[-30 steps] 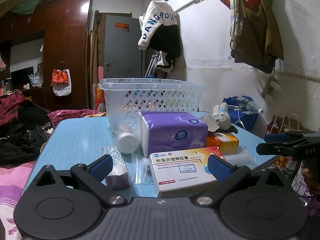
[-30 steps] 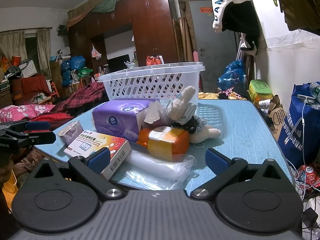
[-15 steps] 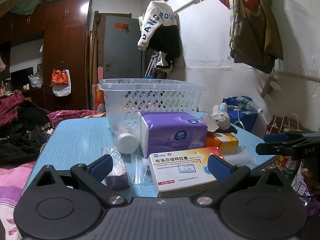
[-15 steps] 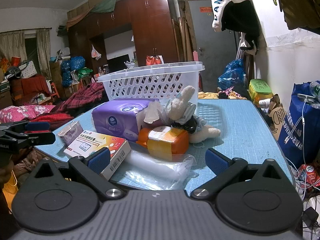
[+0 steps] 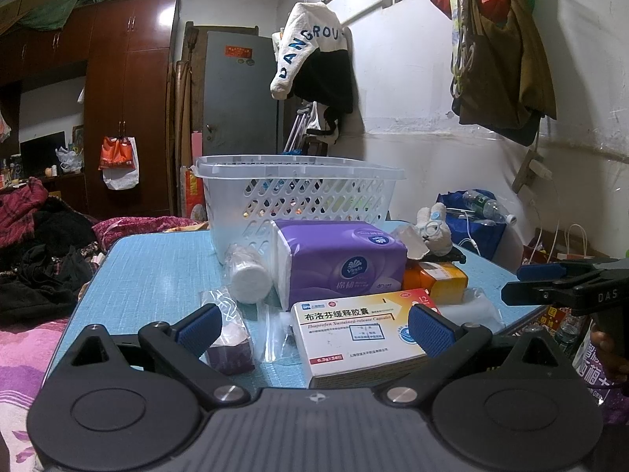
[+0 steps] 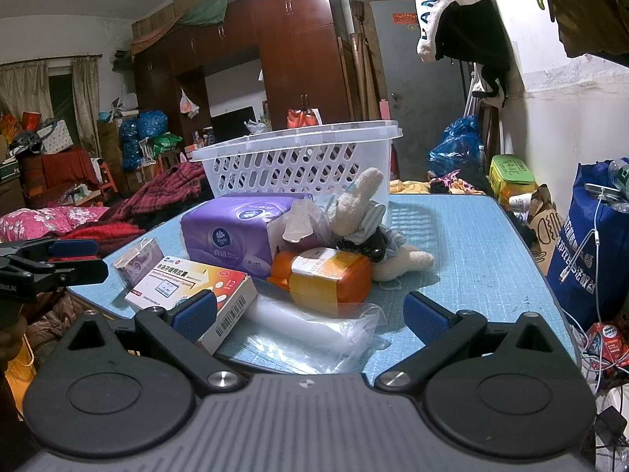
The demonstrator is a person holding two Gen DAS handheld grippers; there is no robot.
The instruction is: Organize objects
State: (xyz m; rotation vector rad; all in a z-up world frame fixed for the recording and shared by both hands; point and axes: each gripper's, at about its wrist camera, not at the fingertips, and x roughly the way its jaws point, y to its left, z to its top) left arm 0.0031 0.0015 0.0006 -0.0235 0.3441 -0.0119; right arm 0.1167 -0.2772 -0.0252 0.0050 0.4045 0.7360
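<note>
A white plastic basket (image 5: 298, 192) (image 6: 298, 161) stands at the far side of a blue table (image 5: 157, 271) (image 6: 464, 244). In front of it lie a purple tissue pack (image 5: 342, 259) (image 6: 232, 232), a medicine box (image 5: 354, 330) (image 6: 188, 283), an orange box (image 5: 440, 279) (image 6: 322, 279), a plush rabbit (image 5: 432, 228) (image 6: 354, 204), a white roll (image 5: 247, 275), a small bagged item (image 5: 228, 338) (image 6: 137, 259) and a clear plastic bag (image 6: 314, 334). My left gripper (image 5: 310, 324) is open at the near edge, facing the medicine box. My right gripper (image 6: 310, 314) is open over the clear bag.
Each gripper shows in the other's view, at the right edge (image 5: 566, 287) and the left edge (image 6: 47, 263). Beds with clothes lie left of the table. A blue bag (image 6: 589, 247) and cables sit on the right. A wardrobe (image 5: 125, 98) and a grey door (image 5: 240, 94) stand behind.
</note>
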